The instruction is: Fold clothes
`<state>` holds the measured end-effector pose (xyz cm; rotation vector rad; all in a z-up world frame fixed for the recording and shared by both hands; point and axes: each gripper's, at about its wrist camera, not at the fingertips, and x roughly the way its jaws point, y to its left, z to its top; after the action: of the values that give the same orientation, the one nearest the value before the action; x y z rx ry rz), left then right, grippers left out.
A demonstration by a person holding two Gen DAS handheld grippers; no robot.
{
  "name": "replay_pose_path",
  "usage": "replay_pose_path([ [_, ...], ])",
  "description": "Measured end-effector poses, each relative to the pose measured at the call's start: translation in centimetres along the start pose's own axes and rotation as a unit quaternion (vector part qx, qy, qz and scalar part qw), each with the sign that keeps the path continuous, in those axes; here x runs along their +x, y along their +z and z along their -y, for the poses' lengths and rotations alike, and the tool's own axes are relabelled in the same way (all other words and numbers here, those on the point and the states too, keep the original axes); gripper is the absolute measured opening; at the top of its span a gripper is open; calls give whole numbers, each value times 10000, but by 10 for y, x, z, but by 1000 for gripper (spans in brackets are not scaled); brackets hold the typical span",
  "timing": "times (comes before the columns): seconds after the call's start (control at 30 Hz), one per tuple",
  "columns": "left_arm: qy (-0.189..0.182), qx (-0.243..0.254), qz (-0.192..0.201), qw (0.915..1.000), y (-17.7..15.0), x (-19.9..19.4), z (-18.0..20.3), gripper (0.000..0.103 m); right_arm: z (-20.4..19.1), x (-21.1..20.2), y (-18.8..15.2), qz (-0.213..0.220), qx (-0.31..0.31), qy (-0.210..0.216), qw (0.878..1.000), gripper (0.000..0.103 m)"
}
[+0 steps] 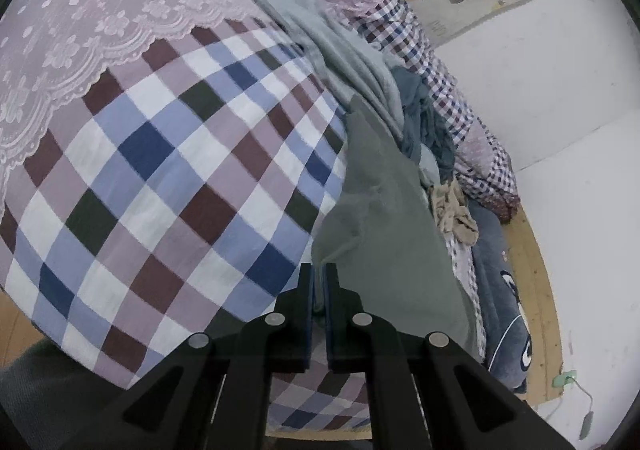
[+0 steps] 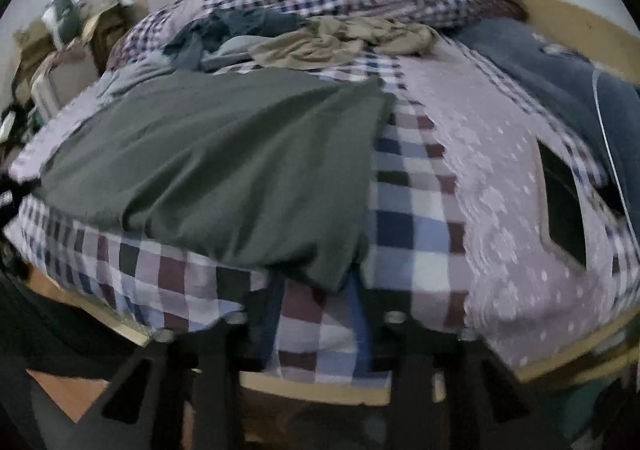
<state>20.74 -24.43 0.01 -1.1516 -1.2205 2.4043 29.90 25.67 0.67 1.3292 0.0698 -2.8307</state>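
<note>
A dark grey-green garment [image 1: 384, 209] lies spread flat on the checked bedspread [image 1: 180, 169]. My left gripper [image 1: 319, 270] is shut on its near edge, with the cloth pinched between the blue pads [image 1: 308, 298]. In the right wrist view the same garment [image 2: 224, 161] spreads across the bed's left half, and one of its corners hangs over the front edge. My right gripper [image 2: 316, 284] stands open just below that corner. Its fingers [image 2: 266, 314] are wide apart and blurred, with only the bedspread [image 2: 412, 217] showing between them.
At the back of the bed lie a pale grey-blue garment [image 1: 340, 49], a dark teal one [image 2: 240, 25] and a beige one [image 2: 344, 37]. A blue blanket [image 2: 560, 69] lies at the right, a flat dark rectangle [image 2: 564, 201] beside it. The wooden bed frame [image 2: 320, 390] runs along the front.
</note>
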Motion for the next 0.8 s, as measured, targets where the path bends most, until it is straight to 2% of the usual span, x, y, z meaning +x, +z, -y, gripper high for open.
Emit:
replay_pose_path([
  [0.1, -459, -14, 388, 9982, 6, -17, 5, 2, 0, -13, 1, 203, -172, -539, 9982, 1],
  [0.2, -843, 15, 622, 9945, 8, -30, 11, 2, 12, -31, 4, 417, -45, -829, 9957, 0],
  [0.27, -719, 13, 534, 9960, 6, -26, 9, 2, 16, -23, 3, 192, -29, -957, 9952, 0],
  [0.37, -129, -289, 109, 9994, 5, -7, -7, 2, 10, 3, -3, -433, -283, -1151, 9920, 0],
  [0.47, 172, -376, -96, 9991, 2, 0, -15, 2, 22, 11, -5, -718, -72, -1662, 9835, 0],
  [0.53, 178, -373, -174, 9990, 2, 2, -16, 3, 42, 3, -4, -617, 444, -1628, 9837, 0],
  [0.63, 320, -423, -392, 9978, -2, 7, -21, 3, 55, -14, -1, -265, 860, -1541, 9840, 3],
  [0.73, 355, -371, -382, 9980, -5, 5, -19, 3, 39, -25, 2, 66, 606, -1345, 9890, 3],
  [0.8, 321, -338, -356, 9983, -7, 2, -18, 3, 19, -29, 5, 292, 276, -1204, 9919, 9],
])
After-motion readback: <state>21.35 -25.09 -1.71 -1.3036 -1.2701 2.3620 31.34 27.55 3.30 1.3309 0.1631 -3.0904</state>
